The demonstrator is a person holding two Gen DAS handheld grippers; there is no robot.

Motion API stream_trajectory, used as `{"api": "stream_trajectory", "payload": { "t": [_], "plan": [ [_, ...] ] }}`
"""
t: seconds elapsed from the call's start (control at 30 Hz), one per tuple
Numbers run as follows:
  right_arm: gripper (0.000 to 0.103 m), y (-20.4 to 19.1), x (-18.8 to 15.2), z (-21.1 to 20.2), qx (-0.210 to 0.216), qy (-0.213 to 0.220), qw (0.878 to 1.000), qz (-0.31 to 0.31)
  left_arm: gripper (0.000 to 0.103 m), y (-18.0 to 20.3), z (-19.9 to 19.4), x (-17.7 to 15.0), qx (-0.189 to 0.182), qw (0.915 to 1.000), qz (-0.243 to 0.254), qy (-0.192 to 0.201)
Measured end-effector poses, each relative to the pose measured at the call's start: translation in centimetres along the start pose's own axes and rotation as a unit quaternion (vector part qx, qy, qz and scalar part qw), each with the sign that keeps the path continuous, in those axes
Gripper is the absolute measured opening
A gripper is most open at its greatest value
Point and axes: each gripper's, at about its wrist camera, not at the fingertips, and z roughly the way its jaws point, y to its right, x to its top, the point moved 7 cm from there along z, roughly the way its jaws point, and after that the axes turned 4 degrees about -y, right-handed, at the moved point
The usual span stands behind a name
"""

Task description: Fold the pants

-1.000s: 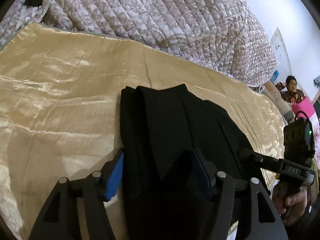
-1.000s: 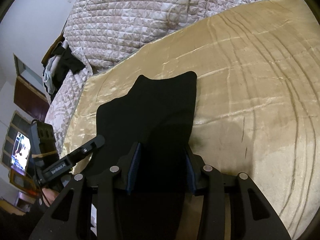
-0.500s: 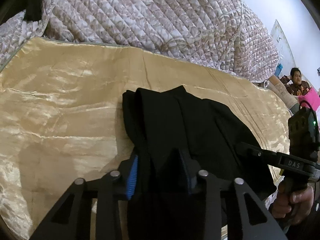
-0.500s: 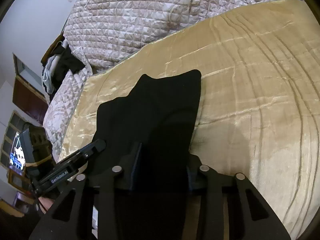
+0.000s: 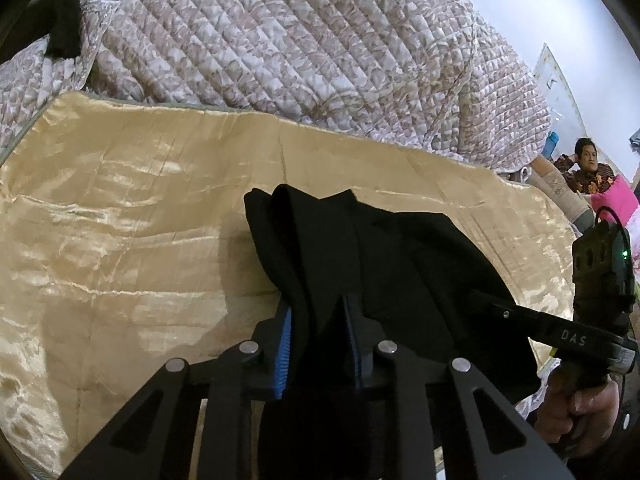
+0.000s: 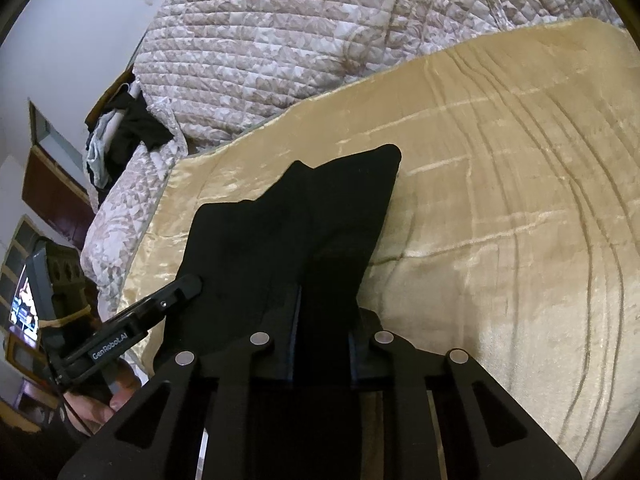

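- The black pants (image 5: pixel 360 264) lie on the gold satin blanket (image 5: pixel 120 240), and both tools have hold of the near edge
- Left gripper (image 5: pixel 318 344) has just been closing, and now its blue-ribbed pads pinch a bunched fold of the black cloth between them – clenched on the pants
- Right gripper (image 6: pixel 322 344) has also just been closing; the fabric runs straight through its narrowed jaws, so it is gripping the pants too
- In the left wrist view the garment's long axis runs from the jaws at 6 o'clock up toward 12 o'clock, its far end finishing in two rounded humps short of the blanket's far hem
- In the right wrist view the pants (image 6: pixel 304 232) taper away from 6 o'clock toward about 1 o'clock, the far tip a rounded corner resting flat on the blanket (image 6: pixel 500 220)
- The left-hand edge of the cloth stands slightly raised near the left jaws; the rest lies flat
- The quilted bedspread (image 5: pixel 300 48) is heaped along the blanket's far side from 10 to 2 o'clock
- At 4 o'clock in the left view a hand (image 5: pixel 576 412) grips the other tool's handle
- A seated person (image 5: pixel 588 164) shows at 2 o'clock, well apart from the bed work
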Motion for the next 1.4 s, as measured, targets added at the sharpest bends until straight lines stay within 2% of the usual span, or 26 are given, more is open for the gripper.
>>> {"api": "stream_trajectory", "payload": {
  "t": [0.27,0.47,0.7,0.9,1.0,1.1,1.13,1.2,1.4],
  "plan": [
    [0.017,-1.7,0.7,-1.1,0.018,0.017,1.0,-0.013,0.023,0.4,-0.8,1.0,-0.008,0.9999,0.0,0.008],
    [0.017,-3.5,2.8,-0.6,0.029,0.02,0.999,-0.021,0.022,-0.9,-0.8,4.4,0.004,0.9997,0.004,0.022],
    [0.017,-5.6,7.9,2.5,0.043,0.014,0.998,-0.031,0.022,-4.8,1.2,9.3,0.028,0.9991,-0.002,0.032],
    [0.017,-5.5,11.1,6.5,0.042,0.005,0.999,-0.033,0.021,-8.2,4.5,10.8,0.046,0.9984,-0.006,0.032],
    [0.018,-4.5,11.8,8.9,0.024,-0.008,0.999,-0.038,0.015,-9.9,6.4,10.2,0.075,0.997,-0.012,0.014],
    [0.028,-2.1,11.4,10.4,-0.004,-0.027,0.999,-0.02,0.015,-10.7,7.2,9.3,0.087,0.996,-0.018,-0.008],
    [0.034,-1.2,11.3,10.5,-0.006,-0.033,0.999,-0.006,0.015,-10.6,6.9,9.3,0.092,0.9956,-0.014,-0.005],
    [0.035,-0.4,11.5,9.8,-0.03,-0.027,0.999,0.002,0.015,-10.0,5.9,9.4,0.088,0.996,-0.015,0.005],
    [0.035,-2.0,11.7,6.0,-0.078,0.024,0.995,-0.05,0.015,-6.6,2.1,9.2,0.079,0.9957,0.01,0.048]
  ]
}}
